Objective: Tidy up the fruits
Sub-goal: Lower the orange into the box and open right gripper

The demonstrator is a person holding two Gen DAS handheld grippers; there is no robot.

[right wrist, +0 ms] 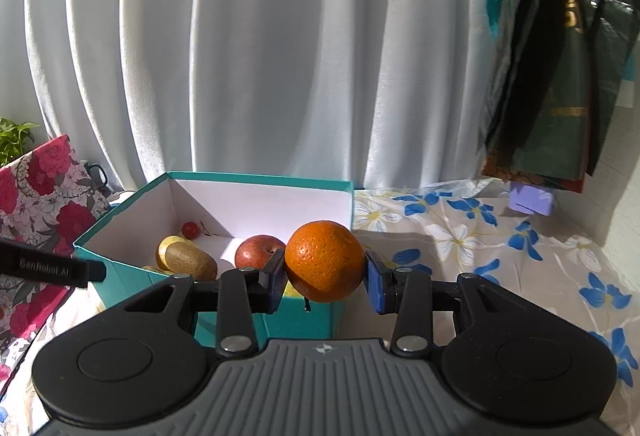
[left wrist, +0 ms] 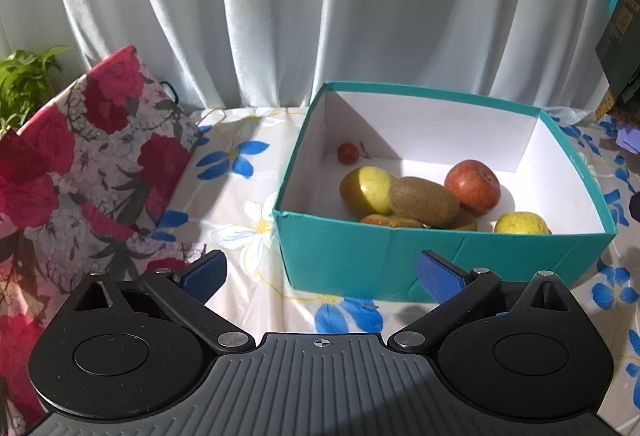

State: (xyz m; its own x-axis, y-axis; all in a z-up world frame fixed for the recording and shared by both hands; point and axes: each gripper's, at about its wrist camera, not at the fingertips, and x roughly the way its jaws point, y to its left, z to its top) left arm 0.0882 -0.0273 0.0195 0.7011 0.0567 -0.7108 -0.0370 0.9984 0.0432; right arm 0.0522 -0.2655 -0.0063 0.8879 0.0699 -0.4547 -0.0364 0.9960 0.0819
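A teal box [left wrist: 360, 260] with a white inside stands on the floral cloth. In it lie a kiwi [left wrist: 423, 202], a red apple [left wrist: 473, 187], a yellow-green fruit [left wrist: 366, 188], a yellow apple [left wrist: 520, 223] and a small cherry tomato [left wrist: 347, 153]. My left gripper [left wrist: 322, 276] is open and empty, just in front of the box's near wall. My right gripper [right wrist: 326, 278] is shut on an orange [right wrist: 325, 260], held above the box's [right wrist: 132, 276] near right corner. The kiwi [right wrist: 190, 260] and red apple [right wrist: 256, 250] also show in the right wrist view.
A red floral cushion [left wrist: 80, 164] leans at the left, with a green plant [left wrist: 24, 80] behind it. White curtains [left wrist: 320, 4] hang behind. Dark bags [right wrist: 560, 76] hang at the right above a small purple box [right wrist: 532, 202]. The left gripper's tip [right wrist: 52, 268] shows at the left.
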